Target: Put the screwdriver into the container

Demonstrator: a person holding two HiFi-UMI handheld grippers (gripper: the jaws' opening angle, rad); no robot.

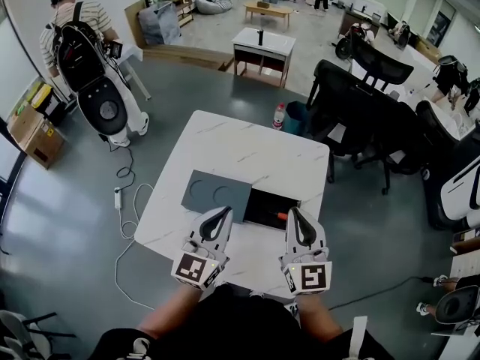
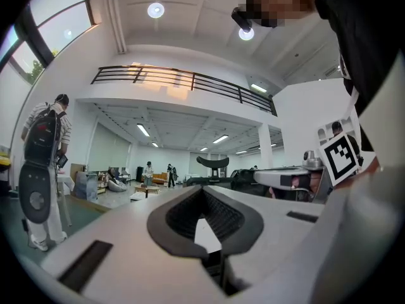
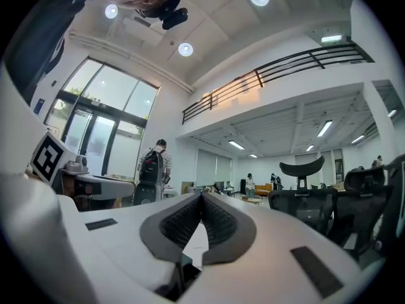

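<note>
An open black container (image 1: 262, 201) lies on the white marble table (image 1: 247, 152), with its dark grey lid (image 1: 214, 192) flat beside it on the left. A small orange-red piece, apparently the screwdriver handle (image 1: 280, 216), shows inside the container at its near right, partly hidden behind my right gripper. My right gripper (image 1: 292, 211) hovers over the container's near right corner, jaws shut and nothing between them (image 3: 202, 196). My left gripper (image 1: 226, 211) sits over the lid's near right corner, also shut and empty (image 2: 202, 190). Both gripper views look out level across the room.
Black office chairs (image 1: 360, 103) crowd the table's right side. A bottle (image 1: 279, 115) and a teal bin (image 1: 296, 117) stand on the floor beyond the far edge. A person with a backpack (image 1: 75, 36) stands at the far left, and cables (image 1: 124, 201) trail on the floor.
</note>
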